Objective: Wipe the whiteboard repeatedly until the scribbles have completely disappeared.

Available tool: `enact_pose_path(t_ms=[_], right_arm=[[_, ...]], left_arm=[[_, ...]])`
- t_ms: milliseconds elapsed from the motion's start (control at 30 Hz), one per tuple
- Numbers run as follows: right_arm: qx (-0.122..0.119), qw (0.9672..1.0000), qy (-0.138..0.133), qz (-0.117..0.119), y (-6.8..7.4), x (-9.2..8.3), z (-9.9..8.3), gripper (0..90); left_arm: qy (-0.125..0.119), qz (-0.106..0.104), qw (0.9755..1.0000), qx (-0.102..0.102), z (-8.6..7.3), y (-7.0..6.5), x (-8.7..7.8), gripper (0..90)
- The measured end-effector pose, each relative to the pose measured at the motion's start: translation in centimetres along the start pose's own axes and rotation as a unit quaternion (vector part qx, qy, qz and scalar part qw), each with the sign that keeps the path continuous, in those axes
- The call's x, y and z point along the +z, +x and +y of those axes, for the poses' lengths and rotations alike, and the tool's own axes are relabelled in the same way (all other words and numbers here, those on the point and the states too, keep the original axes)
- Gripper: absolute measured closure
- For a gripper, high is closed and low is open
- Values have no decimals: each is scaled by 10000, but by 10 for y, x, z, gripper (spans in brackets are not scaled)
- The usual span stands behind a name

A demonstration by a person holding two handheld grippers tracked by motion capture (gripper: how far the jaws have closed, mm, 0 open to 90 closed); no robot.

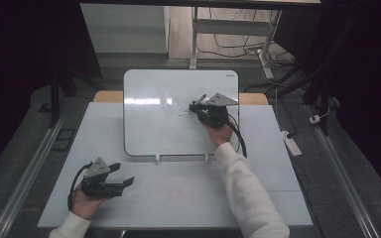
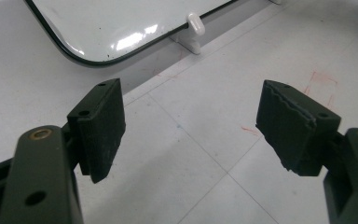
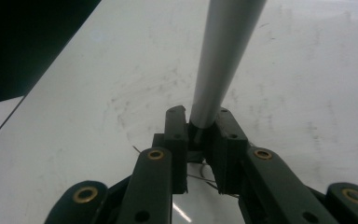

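The right gripper (image 1: 197, 107) is over the glossy white rounded-corner whiteboard (image 1: 149, 129) that lies on the pale grey surface (image 1: 188, 193), its black fingers (image 3: 176, 135) clenched on a slim grey cylindrical marker pen (image 3: 219, 70) whose lower end sits at faint dark pen lines on the board. The left gripper (image 1: 124, 176) rests low over the surface just in front of the board's near left corner, fingers (image 2: 103, 126) released wide with nothing between them.

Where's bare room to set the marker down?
Bare table between the left hand-held gripper and the sleeve. The whiteboard is bare on its left half, crowded where the right hand-held gripper holds the marker.
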State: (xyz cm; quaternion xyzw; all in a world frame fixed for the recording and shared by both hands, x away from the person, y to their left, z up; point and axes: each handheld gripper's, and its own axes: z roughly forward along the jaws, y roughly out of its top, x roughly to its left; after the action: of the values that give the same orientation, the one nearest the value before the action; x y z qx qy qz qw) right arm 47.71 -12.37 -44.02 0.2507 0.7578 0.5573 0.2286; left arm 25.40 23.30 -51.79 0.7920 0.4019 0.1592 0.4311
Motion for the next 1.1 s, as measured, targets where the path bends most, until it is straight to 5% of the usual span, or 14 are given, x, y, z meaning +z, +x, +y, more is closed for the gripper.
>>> enact_pose_path(t_ms=[133,200,267,333,433,533,600,667,733,800,933,1000,1100], right_arm=[[528,9964,-355,-557,-26,-15,2,780],[464,9969,-328,-542,-21,-15,0,780],[229,9995,-136,-168,-10,-11,-4,780],[-1,9998,-25,-193,-9,-11,-3,780],[476,9955,-364,-731,-29,-23,0,780],[537,9960,-365,-620,-28,-26,-6,780],[282,9991,-147,-268,-15,-22,-13,780],[17,9998,-32,-219,-13,-24,-13,780],[290,9975,-238,-602,-24,-32,-11,780],[657,9949,-418,-644,-32,-35,-14,780],[196,9997,-145,-102,-4,-21,-21,780],[57,9999,-61,-128,-4,-20,-18,780],[524,9963,-388,-550,-21,-29,-17,780]], left_arm=[[-53,21,10000,-20,0,-1,-2,242],[-28,12,10000,-19,0,0,-1,242],[-4,3,10000,-25,0,1,1,242],[5,-1,10000,-18,0,1,1,242],[-19,14,10000,-1,0,-1,-1,242],[-33,10,10000,-35,0,1,-1,242],[-7,-9,10000,-58,0,2,1,242],[-3,-11,10000,-53,0,2,1,242],[-17,-3,10000,-31,0,0,0,242],[-34,0,10000,-21,0,0,0,242],[-13,2,10000,-68,0,2,1,242],[-11,9,10000,-64,0,1,0,241],[-49,12,10000,-43,0,0,-2,241]])
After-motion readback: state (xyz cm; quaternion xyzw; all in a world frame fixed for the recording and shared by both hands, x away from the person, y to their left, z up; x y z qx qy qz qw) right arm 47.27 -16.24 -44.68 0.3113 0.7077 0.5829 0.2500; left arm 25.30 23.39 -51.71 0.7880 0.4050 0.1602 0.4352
